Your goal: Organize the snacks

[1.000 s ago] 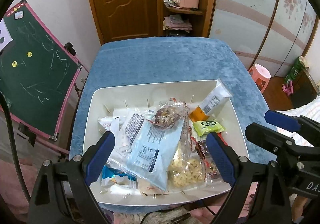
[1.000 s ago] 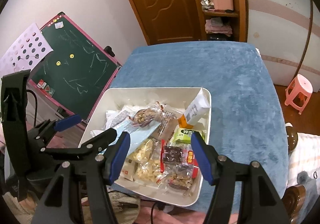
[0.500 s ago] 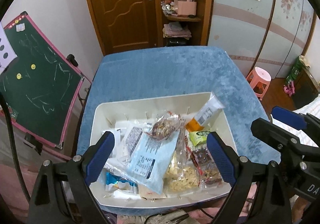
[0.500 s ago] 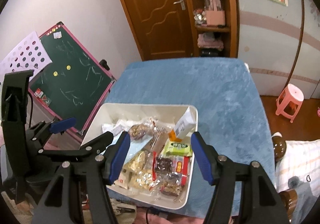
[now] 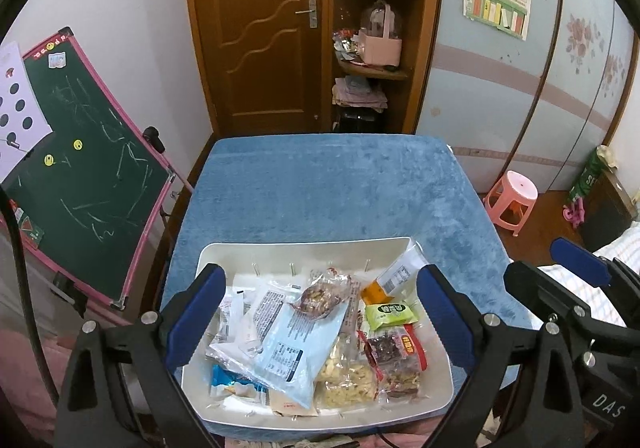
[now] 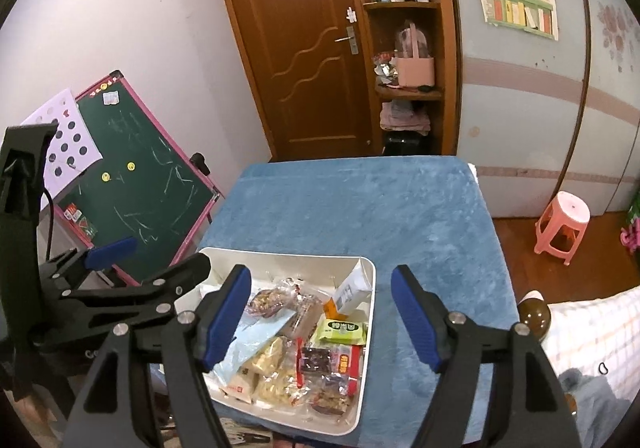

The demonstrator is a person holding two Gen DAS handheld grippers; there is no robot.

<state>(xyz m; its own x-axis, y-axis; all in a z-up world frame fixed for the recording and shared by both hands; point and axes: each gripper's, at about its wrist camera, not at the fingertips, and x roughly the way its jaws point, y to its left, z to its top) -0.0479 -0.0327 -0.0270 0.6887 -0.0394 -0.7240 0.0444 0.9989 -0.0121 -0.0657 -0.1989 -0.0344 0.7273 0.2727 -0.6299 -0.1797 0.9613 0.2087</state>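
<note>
A white bin [image 5: 304,248] [image 6: 370,332] full of snack packets sits at the near edge of a blue-covered table [image 5: 332,183] [image 6: 360,207]. On top lie a light blue packet [image 5: 296,344], a green packet [image 5: 390,314] [image 6: 342,330], a red-edged packet [image 5: 394,348] and a white-orange pouch [image 5: 394,274] [image 6: 350,292]. My left gripper [image 5: 318,320] is open and empty, held above the bin. My right gripper [image 6: 322,318] is open and empty, above the bin's right part. The left gripper also shows at the left of the right wrist view [image 6: 152,268].
A green chalkboard easel [image 5: 76,175] [image 6: 136,183] stands left of the table. A pink stool [image 5: 514,199] [image 6: 562,228] is on the floor at right. A wooden door [image 5: 256,27] and corner shelves [image 5: 372,59] are behind the table.
Both grippers have drawn back and up from the bin; it now looks smaller and lower in both views. Both stay open and the snacks have not moved.
</note>
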